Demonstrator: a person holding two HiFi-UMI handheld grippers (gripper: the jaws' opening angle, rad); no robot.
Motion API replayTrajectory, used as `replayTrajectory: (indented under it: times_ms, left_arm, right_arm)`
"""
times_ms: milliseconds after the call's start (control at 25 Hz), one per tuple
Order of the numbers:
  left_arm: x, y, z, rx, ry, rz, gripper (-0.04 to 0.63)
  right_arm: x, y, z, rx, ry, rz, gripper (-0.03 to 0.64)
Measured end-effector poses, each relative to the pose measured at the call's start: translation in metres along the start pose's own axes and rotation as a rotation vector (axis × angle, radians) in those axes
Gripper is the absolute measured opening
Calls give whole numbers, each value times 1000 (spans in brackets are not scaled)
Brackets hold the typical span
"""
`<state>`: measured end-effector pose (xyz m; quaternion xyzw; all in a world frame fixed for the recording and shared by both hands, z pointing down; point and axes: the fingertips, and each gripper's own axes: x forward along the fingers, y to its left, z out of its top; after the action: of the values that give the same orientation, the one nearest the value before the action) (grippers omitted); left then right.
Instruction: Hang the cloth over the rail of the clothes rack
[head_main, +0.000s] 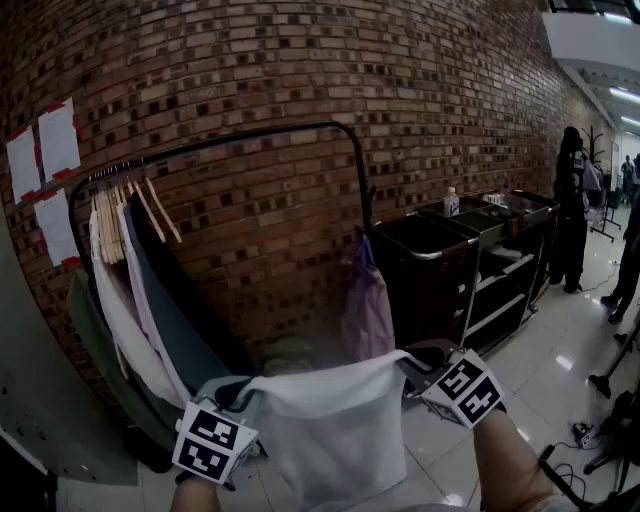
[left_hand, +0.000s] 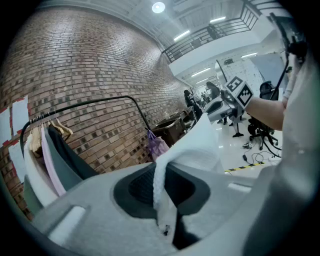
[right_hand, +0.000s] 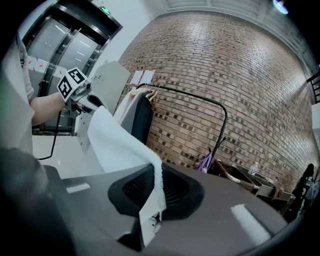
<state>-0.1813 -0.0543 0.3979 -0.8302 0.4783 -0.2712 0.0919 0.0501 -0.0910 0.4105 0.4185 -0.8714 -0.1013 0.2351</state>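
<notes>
A white cloth (head_main: 330, 425) hangs stretched between my two grippers, low in the head view. My left gripper (head_main: 232, 395) is shut on its left top corner, my right gripper (head_main: 412, 368) on its right top corner. In the left gripper view the cloth (left_hand: 192, 145) runs out of the closed jaws toward the other gripper; the right gripper view shows the cloth (right_hand: 117, 145) pinched the same way. The black rail of the clothes rack (head_main: 250, 137) arches above and beyond the cloth, against the brick wall. The cloth is well below the rail and apart from it.
Hangers with several garments (head_main: 130, 290) fill the rack's left end. A purple bag (head_main: 367, 310) hangs at its right post. A black service cart (head_main: 460, 260) stands to the right, with people (head_main: 572, 205) farther right. Cables and stands (head_main: 600, 430) lie on the floor.
</notes>
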Motion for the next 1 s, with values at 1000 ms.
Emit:
replayTrajectory:
  times_ms: [1000]
  left_arm:
    - [212,227,103,77,-41,167,31]
  right_arm:
    - [241,-231,120,-121,-203,-7,29]
